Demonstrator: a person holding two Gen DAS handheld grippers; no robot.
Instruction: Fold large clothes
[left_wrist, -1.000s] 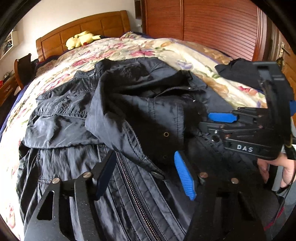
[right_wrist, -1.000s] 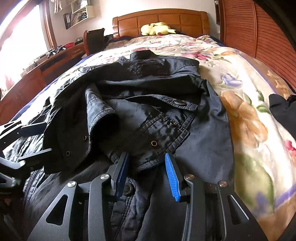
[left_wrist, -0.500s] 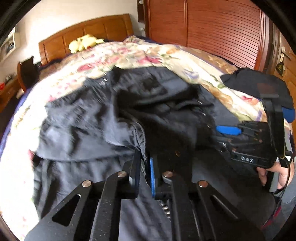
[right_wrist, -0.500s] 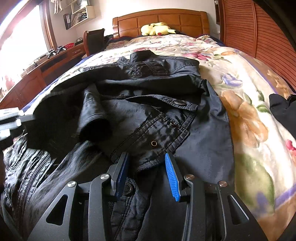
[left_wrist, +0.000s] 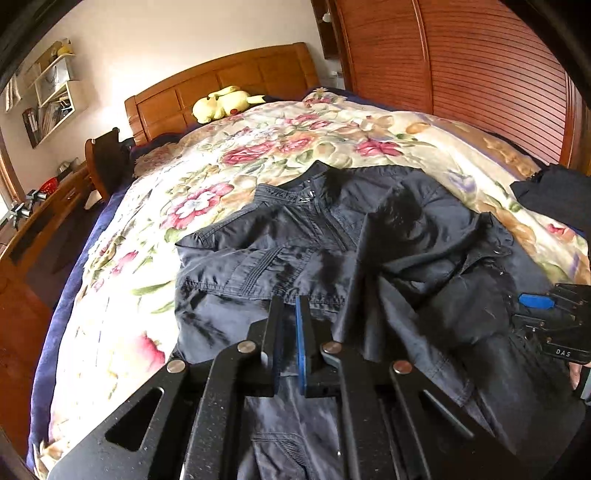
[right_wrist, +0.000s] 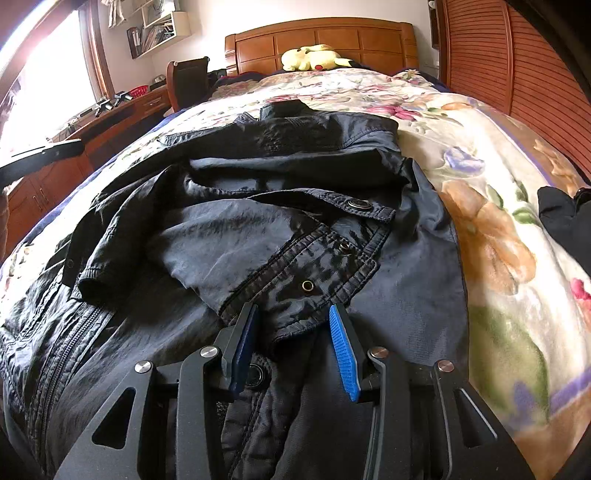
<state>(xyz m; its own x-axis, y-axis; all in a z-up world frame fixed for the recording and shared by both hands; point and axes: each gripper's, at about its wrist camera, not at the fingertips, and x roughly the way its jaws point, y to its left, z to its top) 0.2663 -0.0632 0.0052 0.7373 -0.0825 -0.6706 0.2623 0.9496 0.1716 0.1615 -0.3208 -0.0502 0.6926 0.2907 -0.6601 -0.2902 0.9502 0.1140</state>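
Observation:
A large black jacket (left_wrist: 332, 251) lies spread on the flowered bedspread (left_wrist: 280, 147), front up, with one sleeve folded across its chest. It fills the right wrist view (right_wrist: 258, 229). My left gripper (left_wrist: 290, 321) is high above the jacket's lower part, its jaws nearly together; I cannot tell whether cloth is between them. My right gripper (right_wrist: 291, 332) is open, low over the jacket's snap-button cuff (right_wrist: 314, 280), touching nothing I can see. It also shows at the right edge of the left wrist view (left_wrist: 554, 321).
A second dark garment (left_wrist: 554, 192) lies at the bed's right side. A yellow plush toy (left_wrist: 221, 105) sits by the wooden headboard (left_wrist: 221, 77). A slatted wooden wardrobe (left_wrist: 461, 74) stands right; a desk (right_wrist: 110, 118) and chair (right_wrist: 188, 81) stand left.
My left gripper shut, rose and moved left and up over the jacket; the lifted left part of the jacket now lies flatter. My right gripper has stayed still and open.

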